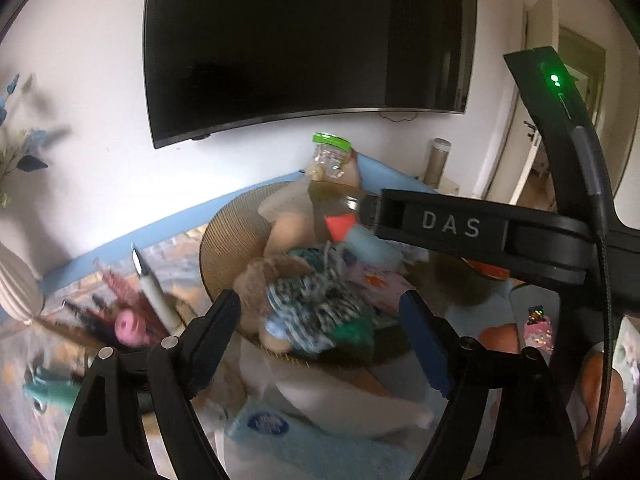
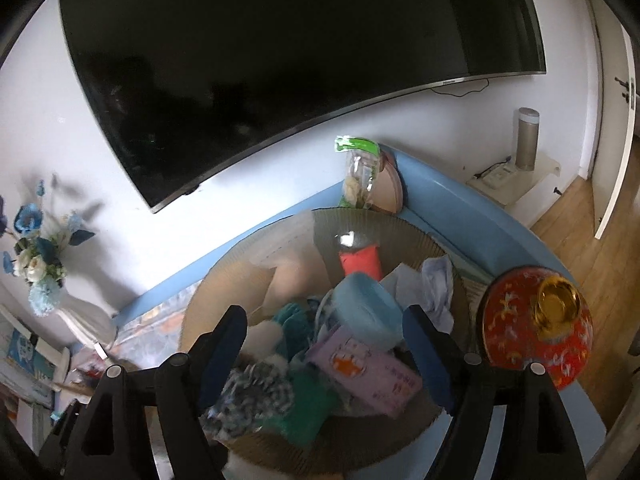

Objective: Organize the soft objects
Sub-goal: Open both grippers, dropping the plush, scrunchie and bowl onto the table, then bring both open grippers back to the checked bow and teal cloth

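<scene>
A round ribbed brown basket (image 2: 224, 280) holds a heap of soft things: a black-and-white knitted piece (image 2: 256, 392), green cloth (image 2: 308, 412), a teal knit (image 2: 292, 324), a purple pack (image 2: 364, 372), a light blue round case (image 2: 368, 312) and a red cushion (image 2: 360, 264). My right gripper (image 2: 324, 332) hangs open over the heap, pads touching nothing. My left gripper (image 1: 320, 308) is open above the same basket (image 1: 224, 248), the knitted piece (image 1: 316, 300) lying loose below its fingers. The right tool's black body (image 1: 452, 226) crosses the left wrist view.
A dark TV (image 2: 280, 60) hangs on the wall behind. A red tin with a gold lid (image 2: 536, 324) stands right of the basket, a green-topped bag (image 2: 360, 172) behind it. A pink toy (image 1: 128, 324), a pen (image 1: 156, 292) and a blue tissue pack (image 1: 268, 424) lie nearby.
</scene>
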Demonstrator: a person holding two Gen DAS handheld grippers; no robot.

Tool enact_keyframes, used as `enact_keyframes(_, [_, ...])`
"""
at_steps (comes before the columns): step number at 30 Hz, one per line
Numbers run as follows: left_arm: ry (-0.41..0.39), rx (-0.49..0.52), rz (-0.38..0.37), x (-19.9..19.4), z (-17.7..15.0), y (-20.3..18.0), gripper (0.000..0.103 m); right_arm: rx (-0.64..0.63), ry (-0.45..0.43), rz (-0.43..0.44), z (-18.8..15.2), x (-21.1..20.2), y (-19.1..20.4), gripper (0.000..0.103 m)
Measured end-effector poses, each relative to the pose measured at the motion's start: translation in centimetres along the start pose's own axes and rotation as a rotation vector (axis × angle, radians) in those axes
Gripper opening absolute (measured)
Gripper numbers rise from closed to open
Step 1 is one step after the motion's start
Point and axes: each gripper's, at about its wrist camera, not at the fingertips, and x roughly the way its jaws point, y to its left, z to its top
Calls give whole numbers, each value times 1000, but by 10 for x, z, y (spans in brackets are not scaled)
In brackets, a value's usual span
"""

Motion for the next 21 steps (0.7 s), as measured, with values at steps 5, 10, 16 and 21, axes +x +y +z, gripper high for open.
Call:
enact_keyframes(5, [-9,12,-15,-33,-17,3,80,-29,-9,26,-19,-29,15,79])
enact_keyframes(10, [-22,-8,-3,-81,-49,32,81,-108,-70,52,-51,-73,39,79])
enact_keyframes(16, [-13,-107,103,-131,-95,102,81,-237,-164,188,-77,-122,97,93])
enact_keyframes(21, [18,-200,237,-152,-133,178,81,-435,-151,306,-113,-136,179,102])
